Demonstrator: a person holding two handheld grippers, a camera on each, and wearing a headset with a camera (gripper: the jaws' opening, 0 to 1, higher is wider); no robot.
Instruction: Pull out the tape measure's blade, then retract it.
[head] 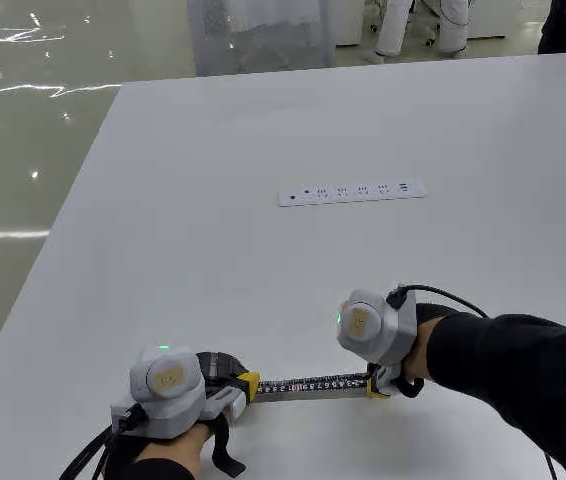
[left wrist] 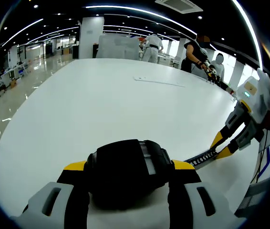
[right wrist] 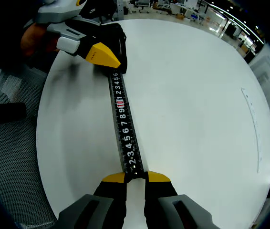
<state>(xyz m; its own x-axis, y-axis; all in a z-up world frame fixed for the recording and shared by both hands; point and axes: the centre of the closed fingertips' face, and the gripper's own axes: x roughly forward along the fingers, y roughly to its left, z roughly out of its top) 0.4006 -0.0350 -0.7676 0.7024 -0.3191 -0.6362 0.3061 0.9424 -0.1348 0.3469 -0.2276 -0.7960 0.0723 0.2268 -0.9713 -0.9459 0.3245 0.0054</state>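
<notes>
A black tape measure case (left wrist: 125, 171) sits clamped between my left gripper's (left wrist: 128, 168) yellow-tipped fingers (left wrist: 75, 167) near the table's front edge; in the head view the case (head: 220, 368) lies just right of that gripper (head: 233, 385). Its numbered blade (right wrist: 124, 131) is drawn out about 15 cm across the white table, also seen as a dark strip (head: 308, 384). My right gripper (right wrist: 136, 177) is shut on the blade's end hook, and it appears in the head view (head: 375, 385) right of the case. From the left gripper view the blade (left wrist: 202, 156) runs to the right gripper (left wrist: 223, 145).
A white power strip (head: 352, 192) lies at the table's middle, far from both grippers. The table's left edge (head: 73, 200) drops to a glossy floor. Black cables trail from both grippers. A mesh chair (right wrist: 11, 162) stands beside the front edge. People stand beyond the far edge.
</notes>
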